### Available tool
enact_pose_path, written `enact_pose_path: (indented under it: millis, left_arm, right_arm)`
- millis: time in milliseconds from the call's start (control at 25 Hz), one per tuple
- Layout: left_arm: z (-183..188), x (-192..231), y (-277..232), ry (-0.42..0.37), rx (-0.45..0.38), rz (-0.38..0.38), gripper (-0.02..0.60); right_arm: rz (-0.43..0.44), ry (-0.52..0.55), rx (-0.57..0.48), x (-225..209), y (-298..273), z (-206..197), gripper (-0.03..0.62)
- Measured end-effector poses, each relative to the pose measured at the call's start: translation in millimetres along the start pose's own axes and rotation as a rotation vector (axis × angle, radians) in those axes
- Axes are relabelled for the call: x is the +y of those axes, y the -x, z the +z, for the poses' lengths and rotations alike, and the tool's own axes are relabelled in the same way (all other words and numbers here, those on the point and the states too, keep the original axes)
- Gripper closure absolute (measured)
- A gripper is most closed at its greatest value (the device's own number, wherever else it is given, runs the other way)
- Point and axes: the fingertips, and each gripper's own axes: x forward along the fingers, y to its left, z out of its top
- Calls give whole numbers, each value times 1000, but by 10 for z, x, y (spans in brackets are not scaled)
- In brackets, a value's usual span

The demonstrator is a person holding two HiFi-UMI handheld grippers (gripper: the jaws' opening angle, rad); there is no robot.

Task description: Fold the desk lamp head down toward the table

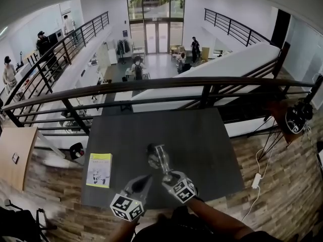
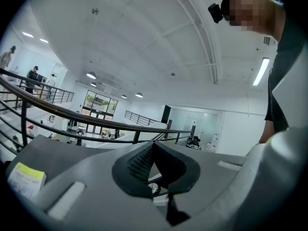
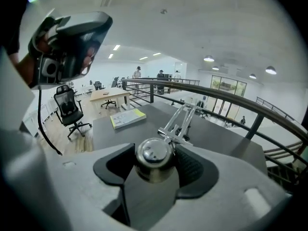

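Only its own view shows right tongs (image 3: 155, 152) clasping lamp head (image 3: 153, 159); left tongs (image 2: 153, 147) closed.

print on the yellow booklet (image 1: 99, 169) is too small to read.

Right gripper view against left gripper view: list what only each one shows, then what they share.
Only the right gripper view: the chrome lamp head between the right gripper jaws, no gap visible at either pad, the lamp arm behind it, and an office chair. Only the left gripper view: the left gripper, jaws together at the tips, a shiny bit behind them too small to name, and the person's head camera. Both: the yellow booklet on the dark table, and the railing.
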Motion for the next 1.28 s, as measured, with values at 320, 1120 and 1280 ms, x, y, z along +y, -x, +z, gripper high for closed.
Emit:
enact_pose_path:
  millis: [320,1120,1280]
  left_arm:
    - [-62,59,-31,5,27,14,580]
    - [-199,166,-116,7,86,41,580]
    - [-189,175,-137,8,89,48,580]
  right_arm:
    - [0,30,72,22,-251,-273,352]
    - [-134,135,88,-66,-887,-660,349]
    - [-139,134,85,-91,-887,-658,349]
